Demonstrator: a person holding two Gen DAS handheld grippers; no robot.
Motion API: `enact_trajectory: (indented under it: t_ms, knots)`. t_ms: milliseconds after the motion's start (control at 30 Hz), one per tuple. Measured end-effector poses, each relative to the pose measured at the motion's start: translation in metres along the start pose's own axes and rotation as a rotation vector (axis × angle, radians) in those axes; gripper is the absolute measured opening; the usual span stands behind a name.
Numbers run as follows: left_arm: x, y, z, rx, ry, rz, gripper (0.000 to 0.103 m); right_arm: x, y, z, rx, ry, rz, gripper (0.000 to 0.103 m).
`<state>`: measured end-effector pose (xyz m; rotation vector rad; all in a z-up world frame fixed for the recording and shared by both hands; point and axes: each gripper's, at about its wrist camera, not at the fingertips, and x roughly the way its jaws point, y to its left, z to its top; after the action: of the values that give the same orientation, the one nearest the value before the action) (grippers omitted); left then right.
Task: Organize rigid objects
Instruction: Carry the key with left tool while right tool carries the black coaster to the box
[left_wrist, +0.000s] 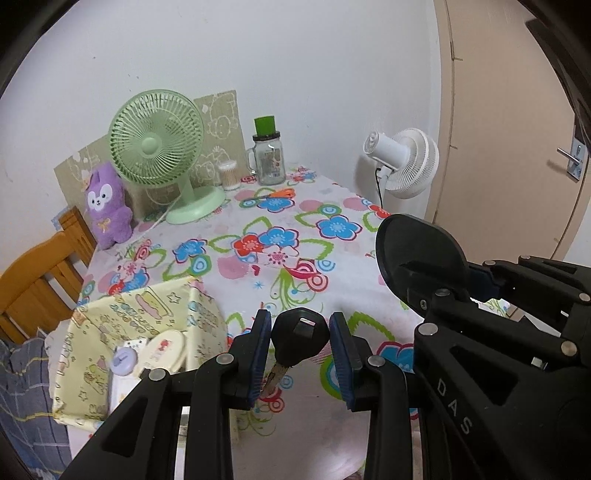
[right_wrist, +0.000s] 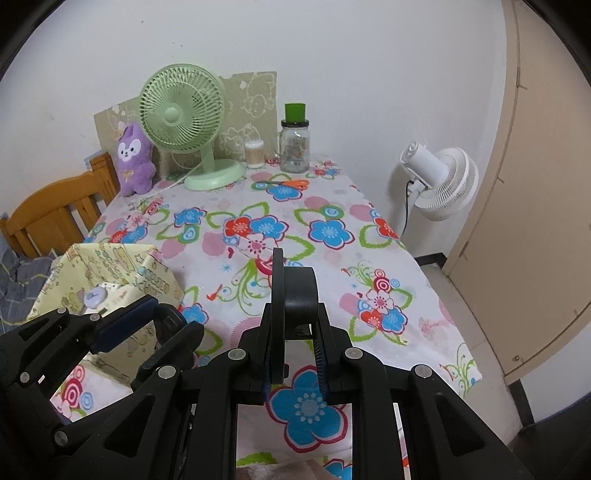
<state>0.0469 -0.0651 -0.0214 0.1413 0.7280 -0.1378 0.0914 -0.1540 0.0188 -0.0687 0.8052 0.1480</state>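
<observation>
Two claws, each clamped on a black item above the floral surface (left_wrist: 332, 206).

L wrist view: left claw (left_wrist: 301, 350) clamped on black key (left_wrist: 300, 338), head between pads, blade pointing down; yellow box (left_wrist: 147, 332) just to its left. R wrist view: right claw (right_wrist: 293, 354) clamped on black round disc piece (right_wrist: 291, 291), upright, edge-on.

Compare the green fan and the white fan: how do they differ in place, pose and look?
The green fan stands on the table, on a round base; the white fan stands beyond the table edge, near the door. The green fan's grille faces the cameras; the white fan faces away and shows its motor housing. The green fan has an open wire grille; the white fan has a deep ribbed shell. Both are small, with a cord.
</observation>
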Motion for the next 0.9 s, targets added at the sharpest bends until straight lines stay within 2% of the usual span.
enact_trajectory:
  t_ms: [367, 900]
  knots:
    - [-0.008, 0.022, 0.004, 0.019, -0.002, 0.011, 0.033, -0.007, 0.022, 0.011, -0.018, -0.011, 0.025, 0.021]
    - [0.002, 0.071, 0.0, -0.023, 0.026, 0.027, 0.033, 0.013, 0.07, 0.023, -0.057, 0.013, 0.053, 0.021]
